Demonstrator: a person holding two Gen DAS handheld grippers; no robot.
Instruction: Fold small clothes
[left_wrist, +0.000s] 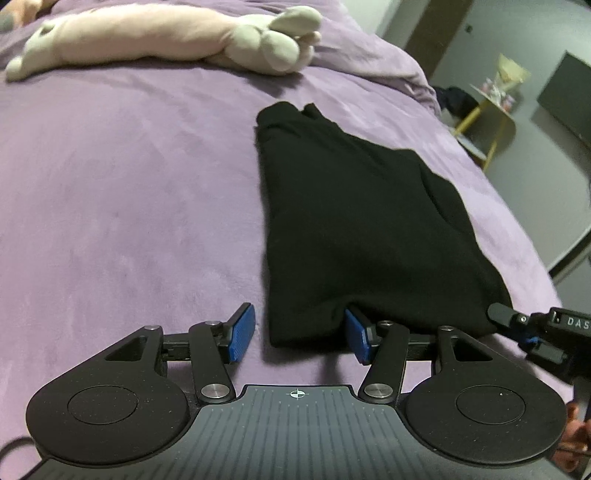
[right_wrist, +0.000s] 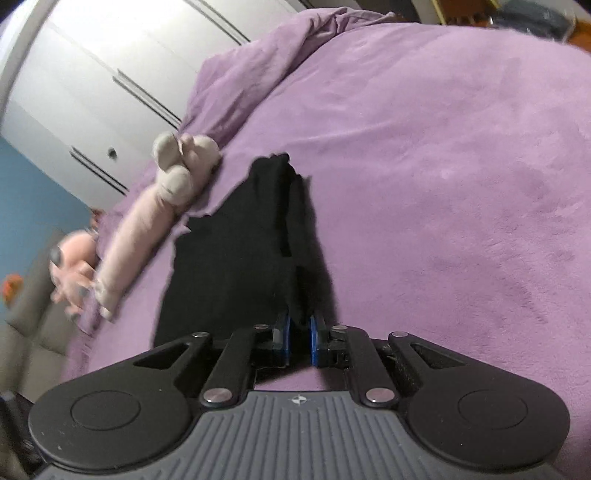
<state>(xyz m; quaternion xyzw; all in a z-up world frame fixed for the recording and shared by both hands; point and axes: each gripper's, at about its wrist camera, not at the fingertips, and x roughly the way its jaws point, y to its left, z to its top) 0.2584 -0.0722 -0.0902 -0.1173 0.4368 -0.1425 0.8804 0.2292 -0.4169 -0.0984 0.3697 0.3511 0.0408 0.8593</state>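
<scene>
One black garment (left_wrist: 354, 221), folded into a long narrow shape, lies on the purple blanket (left_wrist: 129, 184) that covers the bed, its near end at the bed's near edge and its far end pointing toward the bed's middle. There are two claws. The left claw (left_wrist: 301, 338) stands at a middling width at the garment's near left corner: its right blue pad is tucked against or under the hem, its left pad (left_wrist: 242, 334) rests apart on the bare blanket, and the pads are not pressing the cloth. The right claw (right_wrist: 300, 334) is drawn narrow and pinches a fold of the garment's near right corner between its blue pads; in the left wrist view it (left_wrist: 517, 321) shows at the right edge, just beside that corner.

Near the bed's far edge lies one long plush toy (left_wrist: 155, 40), pink in the body with grey paws, well apart from the garment and with open blanket between them. In the right wrist view a second, smaller pink plush (right_wrist: 74, 266) shows blurred past it, near the bed's edge. Off the bed's right side stands one small yellow-legged side table (left_wrist: 491, 110) with small items on top, too small to tell. White wardrobe doors (right_wrist: 110, 74) stand behind the bed. Nothing lies on the garment itself.
</scene>
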